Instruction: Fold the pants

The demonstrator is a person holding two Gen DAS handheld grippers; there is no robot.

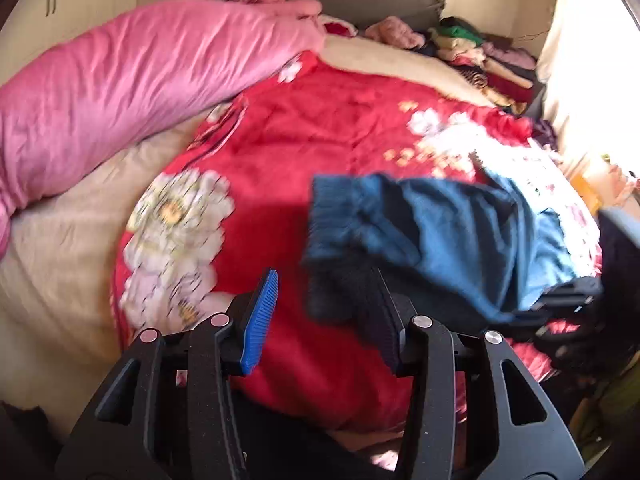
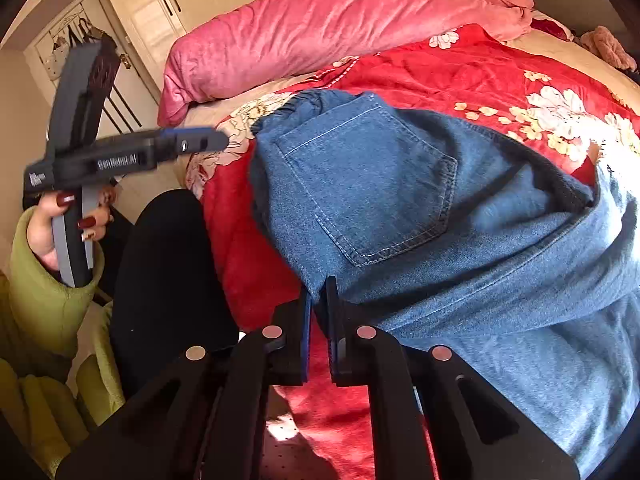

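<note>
Right wrist view: the right gripper (image 2: 319, 292) is pinching the edge of the blue denim pants (image 2: 420, 208) lying on the red floral blanket (image 2: 460, 76); the left gripper (image 1: 324, 312) is hovering, jaws spread apart, gripping nothing

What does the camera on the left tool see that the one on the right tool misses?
Only the left view shows the pile of clothes by the headboard, and the left hand-held gripper, open and holding nothing. Only the right view shows the jeans' back pocket, the person's hand in a green sleeve, and the right hand-held gripper pinching the denim edge. Both show the blue jeans, the red flowered blanket and the pink quilt.
</note>
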